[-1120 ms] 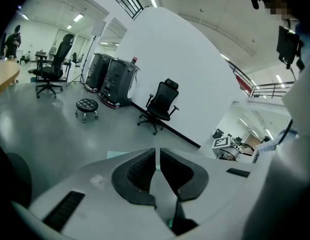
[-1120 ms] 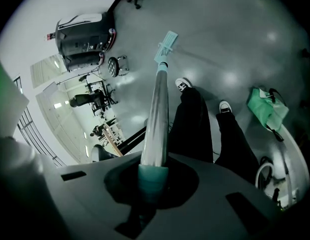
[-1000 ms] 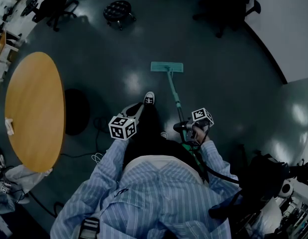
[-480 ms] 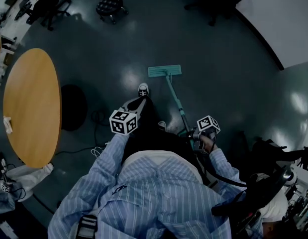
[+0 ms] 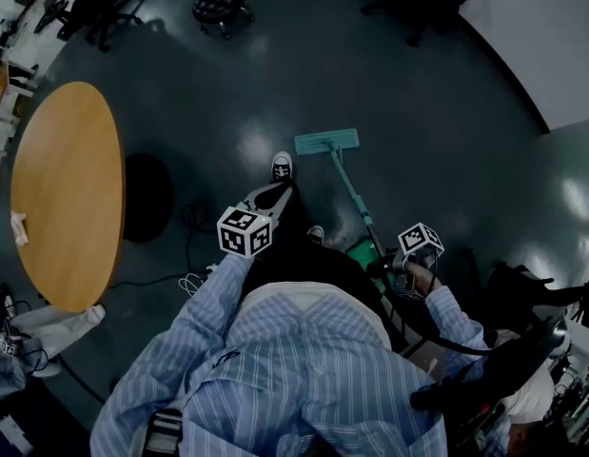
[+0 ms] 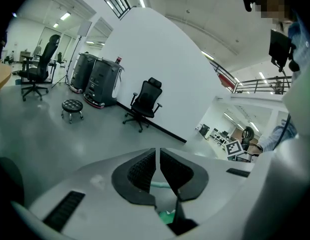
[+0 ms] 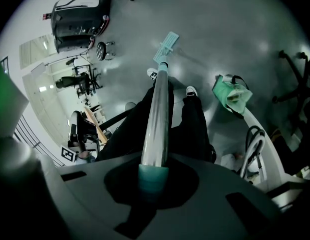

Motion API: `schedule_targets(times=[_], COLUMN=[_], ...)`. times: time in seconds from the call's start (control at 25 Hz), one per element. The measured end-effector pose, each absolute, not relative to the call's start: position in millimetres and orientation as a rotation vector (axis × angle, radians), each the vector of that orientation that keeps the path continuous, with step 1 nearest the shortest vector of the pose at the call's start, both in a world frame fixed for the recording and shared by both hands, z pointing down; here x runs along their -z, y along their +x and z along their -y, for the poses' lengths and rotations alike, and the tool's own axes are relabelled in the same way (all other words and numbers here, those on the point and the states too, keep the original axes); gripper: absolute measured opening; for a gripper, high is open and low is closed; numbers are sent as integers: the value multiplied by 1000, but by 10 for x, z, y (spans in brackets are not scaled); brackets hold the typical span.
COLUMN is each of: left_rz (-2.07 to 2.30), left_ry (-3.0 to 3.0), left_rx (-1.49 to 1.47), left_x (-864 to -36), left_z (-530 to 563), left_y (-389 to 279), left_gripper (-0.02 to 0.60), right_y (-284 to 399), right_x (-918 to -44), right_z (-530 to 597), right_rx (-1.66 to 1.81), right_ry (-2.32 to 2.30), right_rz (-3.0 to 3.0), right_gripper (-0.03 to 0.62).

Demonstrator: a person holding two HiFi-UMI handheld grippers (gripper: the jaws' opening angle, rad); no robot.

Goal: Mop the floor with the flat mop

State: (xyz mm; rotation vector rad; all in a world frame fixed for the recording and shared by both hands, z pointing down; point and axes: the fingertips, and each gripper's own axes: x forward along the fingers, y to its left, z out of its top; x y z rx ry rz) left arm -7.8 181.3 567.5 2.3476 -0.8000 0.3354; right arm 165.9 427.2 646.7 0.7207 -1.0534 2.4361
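The flat mop has a teal head (image 5: 326,142) lying flat on the dark floor just ahead of my feet. Its handle (image 5: 354,198) slants back to my right gripper (image 5: 387,265), which is shut on the handle near its teal grip. In the right gripper view the handle (image 7: 159,114) runs from the jaws (image 7: 153,176) out to the mop head (image 7: 166,46). My left gripper (image 5: 281,191) hangs over my legs, left of the handle and apart from it. In the left gripper view (image 6: 158,165) its ribbed pads stand almost together with nothing between them.
A round wooden table (image 5: 66,198) stands at the left, with a dark round base (image 5: 147,198) and cables (image 5: 194,219) beside it. A stool (image 5: 218,6) and office chairs stand farther off. Something green (image 5: 363,251) sits by my right leg. A white wall (image 5: 560,36) is at the upper right.
The mop head has slid back toward my feet. My right gripper has drawn back and to the right with the handle. The left gripper has stayed over my legs.
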Motion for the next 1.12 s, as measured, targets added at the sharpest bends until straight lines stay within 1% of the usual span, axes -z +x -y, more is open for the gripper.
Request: schedule_targets(times=[0.6,1.12], left_rz=[855,868], left_ry=[2320,2281], left_rx=[-322,-356], left_x=[-5737,-5779], left_z=[-1510,-411], left_y=[-278,-390], left_gripper=[31,31], right_y=[1425,1367], right_x=[-6522,-6599], right_z=[-3725,-2333], right_rx=[-2423,-2402], right_ry=[676,684], right_rz=[1083,1093], right_gripper=[17,17])
